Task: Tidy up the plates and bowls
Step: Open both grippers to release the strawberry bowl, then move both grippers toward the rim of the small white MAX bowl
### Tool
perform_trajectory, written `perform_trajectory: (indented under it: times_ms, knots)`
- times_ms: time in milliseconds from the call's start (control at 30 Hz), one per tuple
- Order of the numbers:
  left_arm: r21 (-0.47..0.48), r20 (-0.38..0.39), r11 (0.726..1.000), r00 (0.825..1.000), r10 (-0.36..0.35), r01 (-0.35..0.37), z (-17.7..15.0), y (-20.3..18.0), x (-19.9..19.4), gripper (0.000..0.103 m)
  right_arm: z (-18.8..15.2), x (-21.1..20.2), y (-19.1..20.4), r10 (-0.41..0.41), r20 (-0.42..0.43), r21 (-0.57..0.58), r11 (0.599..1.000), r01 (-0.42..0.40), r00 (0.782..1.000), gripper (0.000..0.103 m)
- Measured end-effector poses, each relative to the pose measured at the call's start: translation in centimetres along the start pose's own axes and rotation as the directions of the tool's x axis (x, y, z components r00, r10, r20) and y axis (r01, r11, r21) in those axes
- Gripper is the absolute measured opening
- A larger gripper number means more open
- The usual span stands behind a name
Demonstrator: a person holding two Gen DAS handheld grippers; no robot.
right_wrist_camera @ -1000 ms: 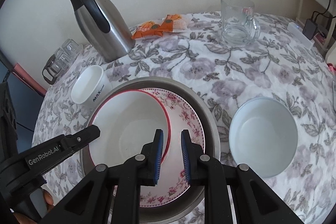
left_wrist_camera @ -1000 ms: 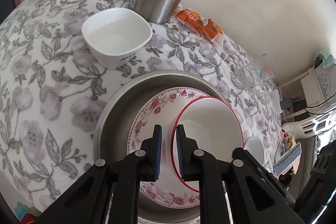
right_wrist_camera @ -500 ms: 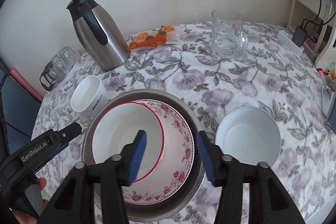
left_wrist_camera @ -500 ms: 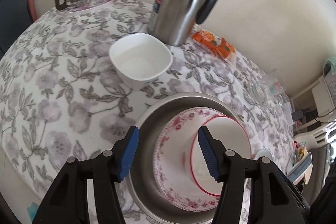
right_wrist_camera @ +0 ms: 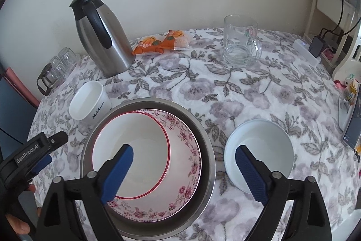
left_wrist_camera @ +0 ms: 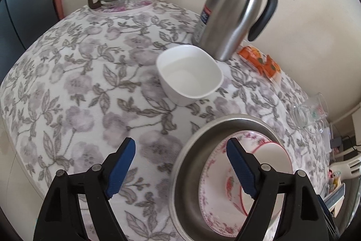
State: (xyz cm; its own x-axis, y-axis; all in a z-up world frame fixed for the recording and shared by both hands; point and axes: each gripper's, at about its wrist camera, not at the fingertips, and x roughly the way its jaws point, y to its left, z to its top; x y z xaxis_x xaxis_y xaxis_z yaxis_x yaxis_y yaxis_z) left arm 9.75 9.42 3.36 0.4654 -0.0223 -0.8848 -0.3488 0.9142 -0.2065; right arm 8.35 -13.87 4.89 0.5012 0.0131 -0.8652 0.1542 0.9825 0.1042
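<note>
With jaws just spread wide and nothing between them, the left claw (left_wrist_camera: 180,164) is seen nearer the square white bowl (left_wrist_camera: 189,76), beyond the steel basin (left_wrist_camera: 180,173); the round white bowl (right_wrist_camera: 259,150) is flanked by the open, empty right claw (right_wrist_camera: 183,164).

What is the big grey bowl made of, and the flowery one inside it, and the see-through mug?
The big grey bowl looks like brushed steel: dull silver sheen. The flowery bowl seems glazed ceramic, though it could be melamine: glossy white with printed pink roses. The see-through mug looks like clear glass.

Flowered tablecloth (right_wrist_camera: 203,87) under steel basin (right_wrist_camera: 209,164), two white bowls (right_wrist_camera: 259,150) (right_wrist_camera: 88,103), flask (right_wrist_camera: 103,37), glass mug (right_wrist_camera: 241,42).
</note>
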Motion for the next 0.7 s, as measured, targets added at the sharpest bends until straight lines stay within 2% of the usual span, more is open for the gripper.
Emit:
perform_trajectory:
  times_ms: [67,433,700]
  knots:
    - [-0.005,0.006,1.0,1.0,0.014,-0.014,0.2,0.4,0.0,0.093,-0.1,0.0,0.2,-0.005,0.002,-0.008,1.0,0.005,1.0,0.101]
    - [-0.04,0.095,0.99,0.985,0.141,-0.138,1.6,3.6,-0.9,0.094,0.0,0.0,2.4,0.028,0.024,-0.028,0.999,-0.028,0.999,0.103]
    - [0.008,0.163,0.984,0.972,0.172,-0.175,2.4,3.9,-1.6,0.094,0.3,0.0,5.4,0.094,0.064,-0.055,0.994,-0.09,0.994,0.103]
